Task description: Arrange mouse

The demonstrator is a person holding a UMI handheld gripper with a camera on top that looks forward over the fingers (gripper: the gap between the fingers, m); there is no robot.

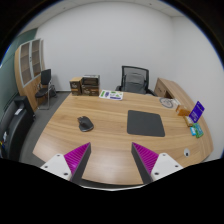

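A dark mouse lies on the oval wooden table, left of a dark grey mouse pad. The two are apart, with bare wood between them. My gripper hovers above the table's near edge, well short of both. Its fingers stand wide apart with magenta pads facing inward and nothing between them. The mouse is ahead and slightly left of the left finger; the pad is ahead of the right finger.
A black office chair stands at the table's far side, another at the left by a shelf unit. Papers, boxes and a small purple-screened device sit on the table's far and right parts.
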